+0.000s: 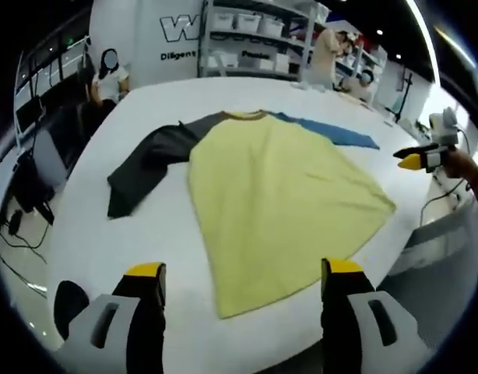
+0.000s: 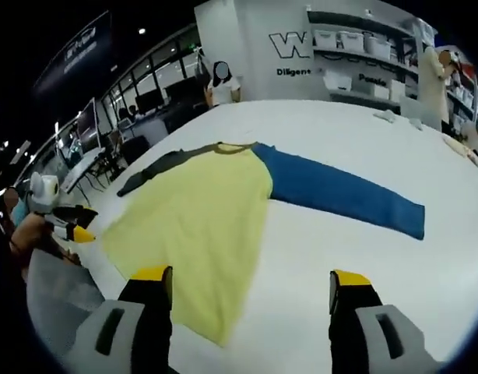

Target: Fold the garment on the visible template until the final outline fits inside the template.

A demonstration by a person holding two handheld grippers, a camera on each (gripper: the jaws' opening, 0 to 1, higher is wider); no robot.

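Left gripper view: the yellow raglan shirt with one grey and one blue long sleeve (image 1: 278, 202) lies spread flat mid-tabletop (image 1: 107, 241), probably laid out for a first fold. The left gripper (image 1: 243, 273) hovers over the near edge, fingers released, grasping nothing.

Right gripper view: the right gripper (image 2: 251, 280) likewise hangs released above the shirt's hem. No template outline is discernible.

The garment (image 1: 278, 195) is spread flat on the table (image 1: 107, 241), sleeves stretched to either side, with shelving (image 2: 363, 58) seen behind.
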